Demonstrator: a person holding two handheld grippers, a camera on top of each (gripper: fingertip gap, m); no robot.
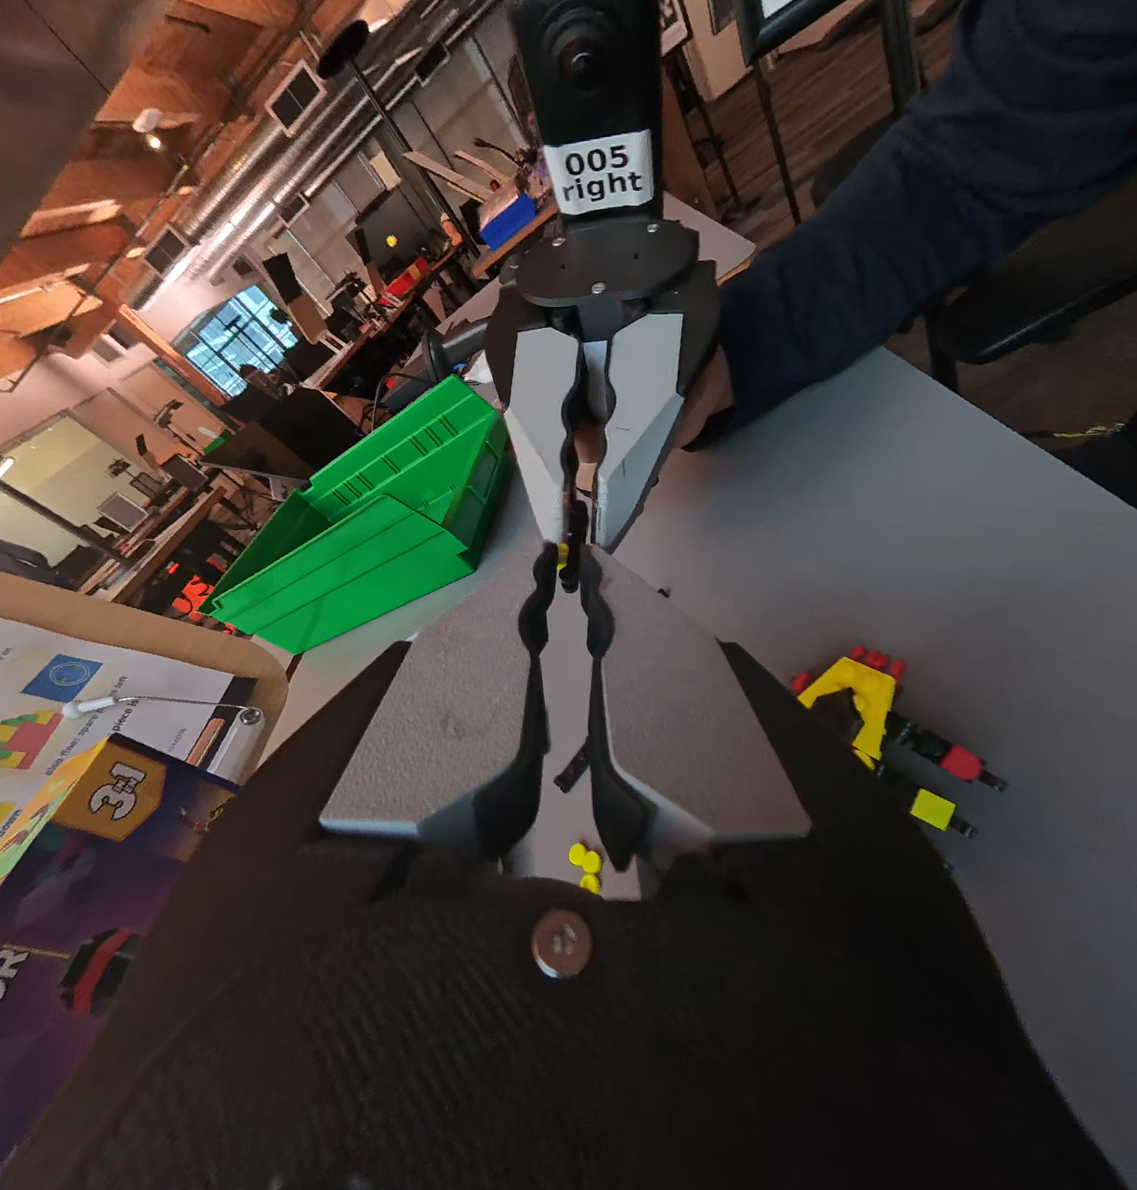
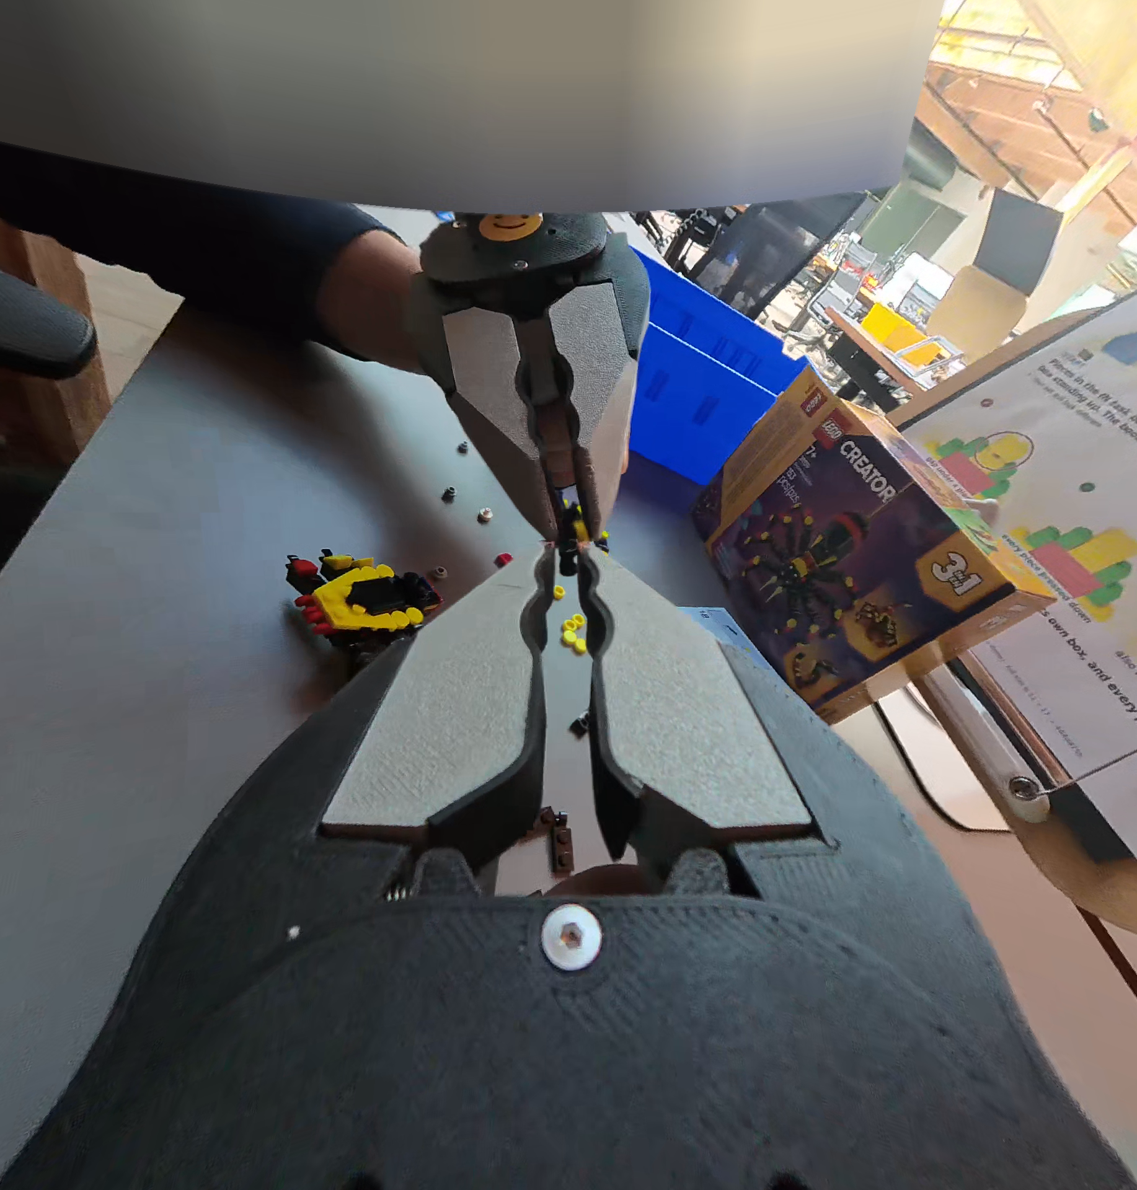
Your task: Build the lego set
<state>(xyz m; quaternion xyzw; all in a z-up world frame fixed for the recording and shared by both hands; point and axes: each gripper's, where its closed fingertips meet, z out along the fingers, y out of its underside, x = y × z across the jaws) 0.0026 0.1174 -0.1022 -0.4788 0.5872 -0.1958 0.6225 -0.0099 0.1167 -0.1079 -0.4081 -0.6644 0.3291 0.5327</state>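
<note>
Right now my two hand-held grippers meet tip to tip above the grey desk. My left hand-held gripper has its fingers nearly closed on a small black and yellow lego piece, and my right hand-held gripper pinches the same small piece from the opposite side, jaws almost together. On the desk beside us lies the part-built yellow, black and red lego model, well apart from the tips. Loose yellow round studs sit below my right fingers. A green bin, a blue bin and the lego box stand nearby.
</note>
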